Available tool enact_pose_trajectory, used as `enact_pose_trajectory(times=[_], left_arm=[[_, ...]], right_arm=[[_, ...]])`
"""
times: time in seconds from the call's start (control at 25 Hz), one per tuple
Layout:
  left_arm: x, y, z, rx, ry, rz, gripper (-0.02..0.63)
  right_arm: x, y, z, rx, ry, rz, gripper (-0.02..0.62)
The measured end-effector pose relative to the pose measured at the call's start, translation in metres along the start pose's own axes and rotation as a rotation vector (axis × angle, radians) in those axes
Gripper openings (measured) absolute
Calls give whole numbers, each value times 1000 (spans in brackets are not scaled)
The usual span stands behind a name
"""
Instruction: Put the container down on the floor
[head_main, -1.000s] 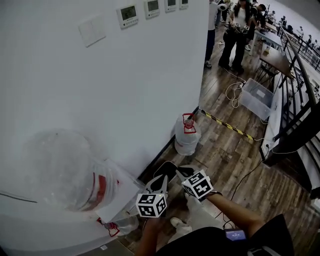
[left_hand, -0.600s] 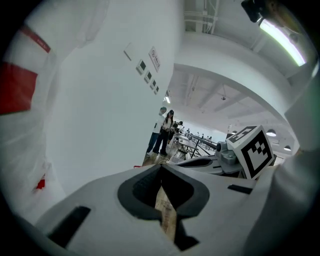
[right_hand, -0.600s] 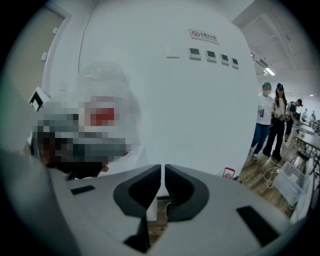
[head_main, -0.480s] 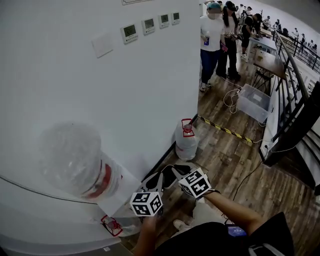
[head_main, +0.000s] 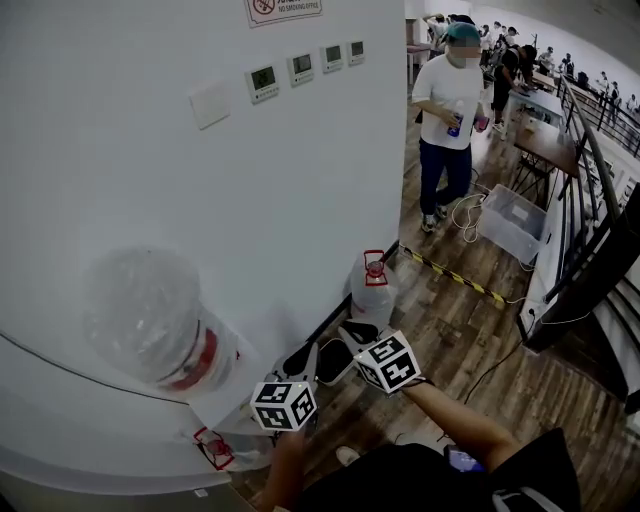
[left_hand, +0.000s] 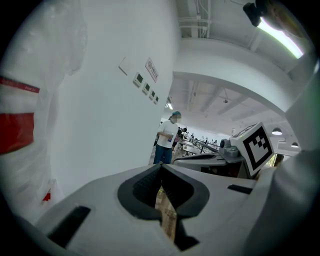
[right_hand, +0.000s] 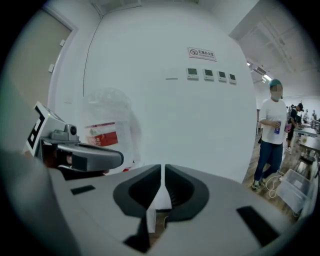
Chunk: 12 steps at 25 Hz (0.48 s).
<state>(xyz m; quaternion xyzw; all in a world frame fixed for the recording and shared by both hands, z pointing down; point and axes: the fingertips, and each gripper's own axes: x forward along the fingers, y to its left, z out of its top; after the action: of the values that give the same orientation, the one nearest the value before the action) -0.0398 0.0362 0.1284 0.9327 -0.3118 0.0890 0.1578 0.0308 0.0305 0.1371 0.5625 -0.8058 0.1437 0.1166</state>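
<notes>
The clear container (head_main: 150, 320) stays against the white wall (head_main: 300, 180), long axis slanted, rounded end up-left, red-handled neck down-right. Left gripper (left_hand: 161, 167) and right gripper (right_hand: 163, 170), both pinched shut and empty, have risen. A white-shirted person (head_main: 448, 120) has stepped nearer.

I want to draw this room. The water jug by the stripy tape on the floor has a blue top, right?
No. The water jug by the stripy tape on the floor has a red top, not blue; the head view shows it.

Large jug (head_main: 150, 320) clear plastic, apparently; floor (head_main: 470, 310) wood-grain planks; wall (head_main: 120, 200) smooth matt.
</notes>
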Motion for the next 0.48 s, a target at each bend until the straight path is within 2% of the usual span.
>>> enact_pose_trajectory(times=[0.48], left_arm=[[-4, -43, 43, 66, -69, 10, 17]], right_arm=[[-45, -17, 52, -12, -130, 11, 41]])
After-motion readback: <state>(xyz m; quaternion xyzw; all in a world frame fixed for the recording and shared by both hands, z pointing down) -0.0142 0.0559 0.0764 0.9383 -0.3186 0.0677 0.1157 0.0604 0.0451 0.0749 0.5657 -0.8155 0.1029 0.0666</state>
